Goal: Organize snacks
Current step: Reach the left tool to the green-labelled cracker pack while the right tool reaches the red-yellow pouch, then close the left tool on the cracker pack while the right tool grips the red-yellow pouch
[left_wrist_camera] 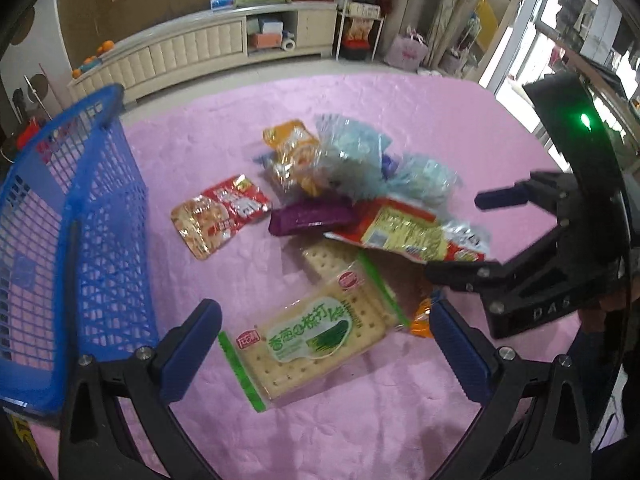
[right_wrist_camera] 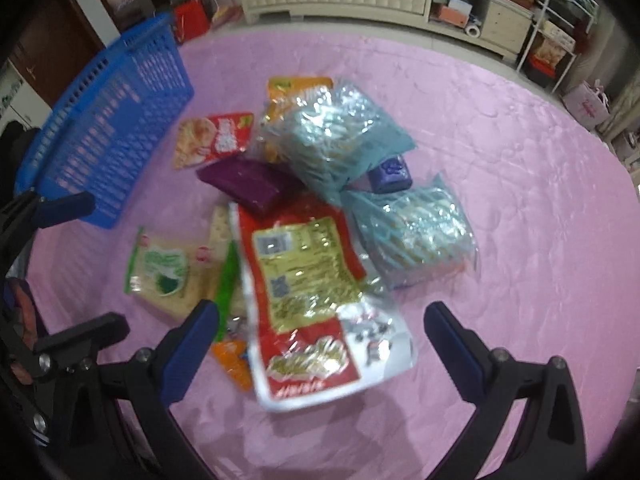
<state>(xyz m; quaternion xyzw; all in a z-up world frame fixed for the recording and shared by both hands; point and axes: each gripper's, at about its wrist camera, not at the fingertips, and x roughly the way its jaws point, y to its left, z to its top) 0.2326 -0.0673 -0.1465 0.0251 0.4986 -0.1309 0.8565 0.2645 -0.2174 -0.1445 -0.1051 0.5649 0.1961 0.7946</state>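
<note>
Nearest, the left tongs (left_wrist_camera: 326,350) hang spread wide and empty over the flat green-labelled cracker packet (left_wrist_camera: 316,340), likely their first pick. The right tongs (right_wrist_camera: 320,346), equally released, straddle the big red-and-clear crinkly bag (right_wrist_camera: 308,296) beside that packet. Beyond the packet, the pile sits loose on the pink table (left_wrist_camera: 440,120), and the blue plastic lattice basket (left_wrist_camera: 100,216) waits empty at its left to receive it.
</note>
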